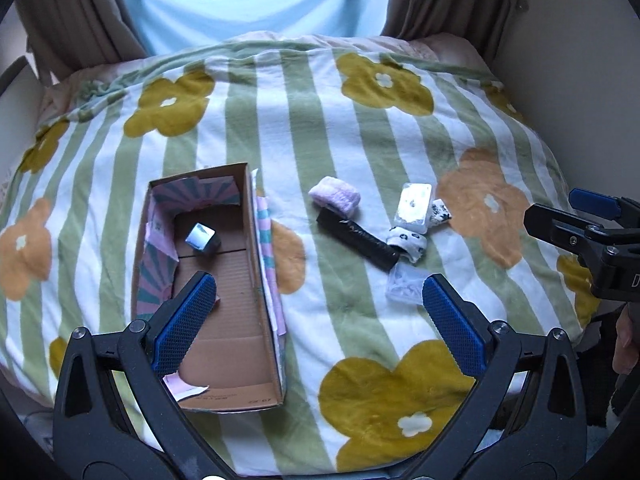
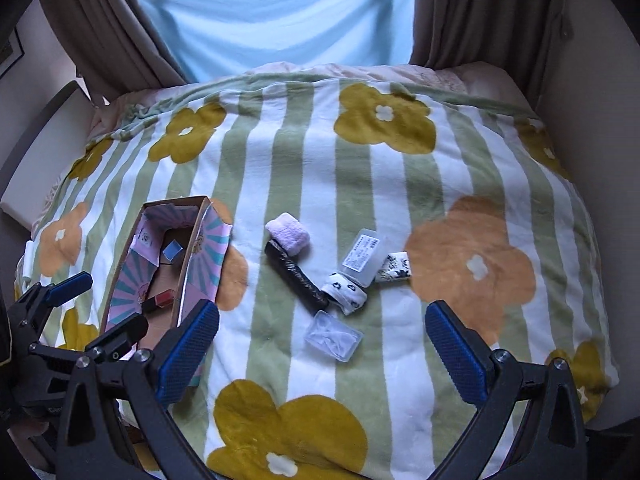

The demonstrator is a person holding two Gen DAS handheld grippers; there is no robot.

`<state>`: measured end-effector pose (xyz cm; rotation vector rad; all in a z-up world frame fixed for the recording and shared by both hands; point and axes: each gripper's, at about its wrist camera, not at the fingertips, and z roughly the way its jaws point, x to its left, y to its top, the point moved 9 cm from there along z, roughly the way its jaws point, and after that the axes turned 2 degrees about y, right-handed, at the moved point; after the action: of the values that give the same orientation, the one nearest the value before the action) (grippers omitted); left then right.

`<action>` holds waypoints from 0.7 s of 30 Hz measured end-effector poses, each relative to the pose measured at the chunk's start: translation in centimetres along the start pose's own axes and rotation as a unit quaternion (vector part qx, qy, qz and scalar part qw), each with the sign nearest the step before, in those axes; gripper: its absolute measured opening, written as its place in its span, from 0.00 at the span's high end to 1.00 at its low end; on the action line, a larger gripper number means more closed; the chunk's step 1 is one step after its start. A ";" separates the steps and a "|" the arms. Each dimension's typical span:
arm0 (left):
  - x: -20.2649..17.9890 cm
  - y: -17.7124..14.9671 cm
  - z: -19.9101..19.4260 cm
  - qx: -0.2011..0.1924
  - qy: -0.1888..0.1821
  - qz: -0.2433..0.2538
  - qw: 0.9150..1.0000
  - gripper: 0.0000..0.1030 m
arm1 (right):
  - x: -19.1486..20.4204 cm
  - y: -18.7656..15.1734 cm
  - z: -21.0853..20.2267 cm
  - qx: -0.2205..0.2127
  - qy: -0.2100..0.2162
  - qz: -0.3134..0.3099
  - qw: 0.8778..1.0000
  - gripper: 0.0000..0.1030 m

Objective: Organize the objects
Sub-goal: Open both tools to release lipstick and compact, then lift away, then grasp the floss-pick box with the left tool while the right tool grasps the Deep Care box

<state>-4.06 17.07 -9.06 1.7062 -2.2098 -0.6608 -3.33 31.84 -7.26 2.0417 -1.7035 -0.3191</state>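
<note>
Two small items already in cardboard box (image 1: 224, 312); six loose on blanket (image 2: 400, 208), including black tube (image 2: 296, 276). Both grippers' jaws spread wide, empty.

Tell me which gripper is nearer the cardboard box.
Left. The left gripper hangs open over the near end of the cardboard box. The right gripper, also open, hovers off to the box's right, over the blanket by the clear plastic case.

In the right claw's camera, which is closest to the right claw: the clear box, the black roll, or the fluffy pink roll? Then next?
From the right claw:
1. Clear box, right in front.
2. Black roll, behind it, leftward.
3. Fluffy pink roll, farthest, at the black roll's far end.
</note>
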 end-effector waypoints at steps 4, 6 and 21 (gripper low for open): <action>-1.8 0.0 0.2 0.002 -0.013 0.014 1.000 0.00 | -1.6 -0.6 -0.8 -0.007 -0.011 0.013 1.000 0.00; -2.5 -0.1 0.4 0.004 -0.018 0.018 1.000 0.00 | -2.2 -0.7 -1.0 -0.009 -0.013 0.015 1.000 0.00; -7.2 -2.6 5.6 0.053 -0.045 0.033 0.997 0.00 | -6.8 -1.2 3.3 -0.001 -0.009 0.005 1.000 0.00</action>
<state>-2.62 24.48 -14.79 1.6740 -2.3921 -0.6252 -5.19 37.99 -11.46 2.0336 -1.7235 -0.3373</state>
